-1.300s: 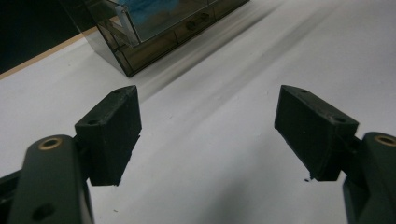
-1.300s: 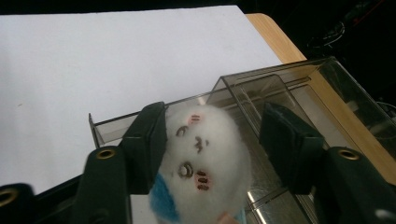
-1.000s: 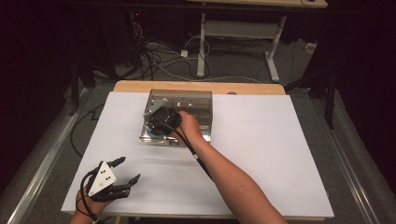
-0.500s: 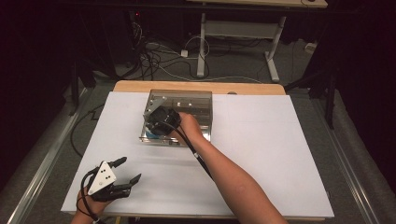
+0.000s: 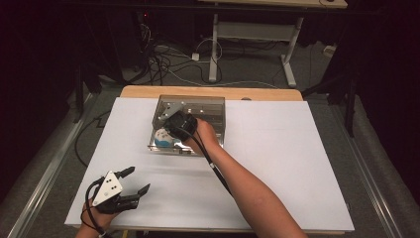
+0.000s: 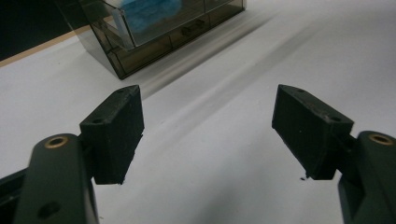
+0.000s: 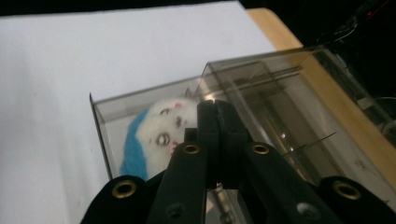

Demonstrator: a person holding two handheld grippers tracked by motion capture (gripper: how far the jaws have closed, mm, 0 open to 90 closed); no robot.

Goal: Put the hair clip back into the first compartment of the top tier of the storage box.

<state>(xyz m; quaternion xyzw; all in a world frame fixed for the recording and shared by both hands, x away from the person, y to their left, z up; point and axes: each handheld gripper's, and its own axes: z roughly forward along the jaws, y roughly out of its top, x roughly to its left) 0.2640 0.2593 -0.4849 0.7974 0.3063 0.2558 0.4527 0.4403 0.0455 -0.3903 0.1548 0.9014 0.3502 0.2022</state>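
Nearest the person, the left gripper [image 5: 132, 184] sits on the white table [image 5: 297, 163], well short of the box [image 5: 218, 106], jaws wide apart with nothing between them. In its own view the bare sheet shows between the pads [image 6: 114, 133], and the box corner is up ahead.

Farther out, the right gripper [image 7: 215, 109] is over the box's near-left compartment. Its jaws have just been closing and are now pressed flat together. As far as I can see nothing is caught between them; the tips sit at the edge of the plush [image 7: 156, 135], the white-and-blue toy lying inside that compartment against the box's left wall.

What could go wrong, imo: if that was meant as a grab, it looks like a miss or just a few strands of fur, so lifting could leave the toy behind or drop it. Pushing deeper with closed jaws could also shove the light box across the table, since the other gripper isn't holding it
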